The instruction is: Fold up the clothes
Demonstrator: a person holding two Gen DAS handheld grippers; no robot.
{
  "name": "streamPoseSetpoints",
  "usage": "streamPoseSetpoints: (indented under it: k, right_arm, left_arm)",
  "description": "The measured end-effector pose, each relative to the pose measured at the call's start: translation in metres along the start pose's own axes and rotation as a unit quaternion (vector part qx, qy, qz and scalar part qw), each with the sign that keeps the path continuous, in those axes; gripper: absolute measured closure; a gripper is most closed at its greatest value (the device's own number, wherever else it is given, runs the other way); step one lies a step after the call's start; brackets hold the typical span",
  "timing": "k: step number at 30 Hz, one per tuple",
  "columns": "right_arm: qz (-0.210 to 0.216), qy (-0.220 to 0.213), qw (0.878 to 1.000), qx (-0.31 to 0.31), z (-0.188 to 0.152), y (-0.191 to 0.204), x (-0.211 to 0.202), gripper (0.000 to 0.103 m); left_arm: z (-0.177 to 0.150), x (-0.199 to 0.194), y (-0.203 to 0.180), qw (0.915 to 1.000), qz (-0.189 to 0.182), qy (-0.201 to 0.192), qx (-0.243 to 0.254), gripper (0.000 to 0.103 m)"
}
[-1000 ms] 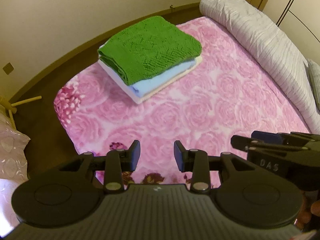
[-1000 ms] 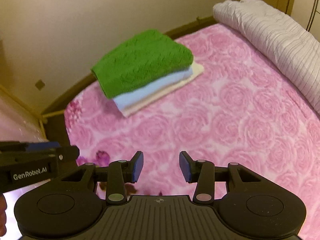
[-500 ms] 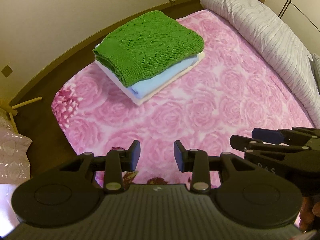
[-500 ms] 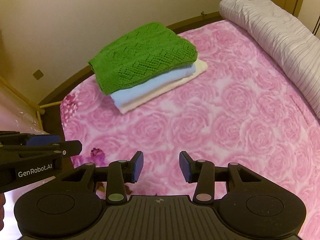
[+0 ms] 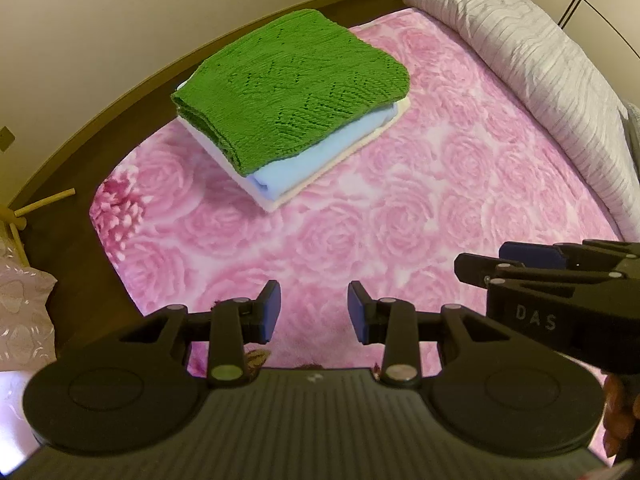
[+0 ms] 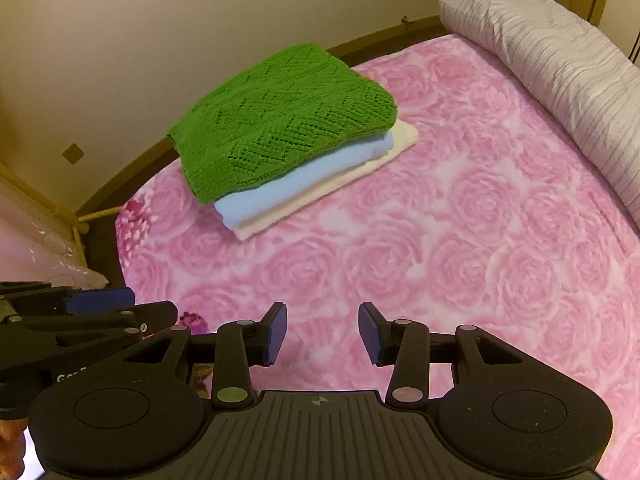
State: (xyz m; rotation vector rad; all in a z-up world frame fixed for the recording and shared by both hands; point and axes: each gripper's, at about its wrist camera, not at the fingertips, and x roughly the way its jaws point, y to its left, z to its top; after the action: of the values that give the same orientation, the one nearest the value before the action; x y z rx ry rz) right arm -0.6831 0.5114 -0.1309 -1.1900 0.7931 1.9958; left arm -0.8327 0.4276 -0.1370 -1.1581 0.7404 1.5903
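Currently, a folded green knit sweater (image 5: pixel 288 84) tops a light blue garment (image 5: pixel 320 156) and a cream one (image 6: pixel 320 192), stacked on the pink rose-patterned bed cover (image 5: pixel 400 216). Nearer than the stack, left gripper (image 5: pixel 314 312) and right gripper (image 6: pixel 322 334) hover, jaws parted, empty.

Pink blanket (image 6: pixel 460 248) lies bare between the folded stack (image 6: pixel 288 136) and the rolled grey duvet (image 6: pixel 560 68)

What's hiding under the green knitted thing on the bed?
Under the green knitted piece lies a folded light blue garment, and beneath that a cream one, all on the pink rose blanket. Only their edges show; the rest is covered.
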Motion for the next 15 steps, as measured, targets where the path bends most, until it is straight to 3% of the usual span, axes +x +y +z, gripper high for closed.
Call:
streamPoseSetpoints:
  k: [15]
  right_arm:
    - [0.012, 0.006, 1.0, 0.0, 0.017, -0.001, 0.012, 0.059]
  left_arm:
    - [0.009, 0.012, 0.0, 1.0, 0.005, -0.001, 0.002, 0.071]
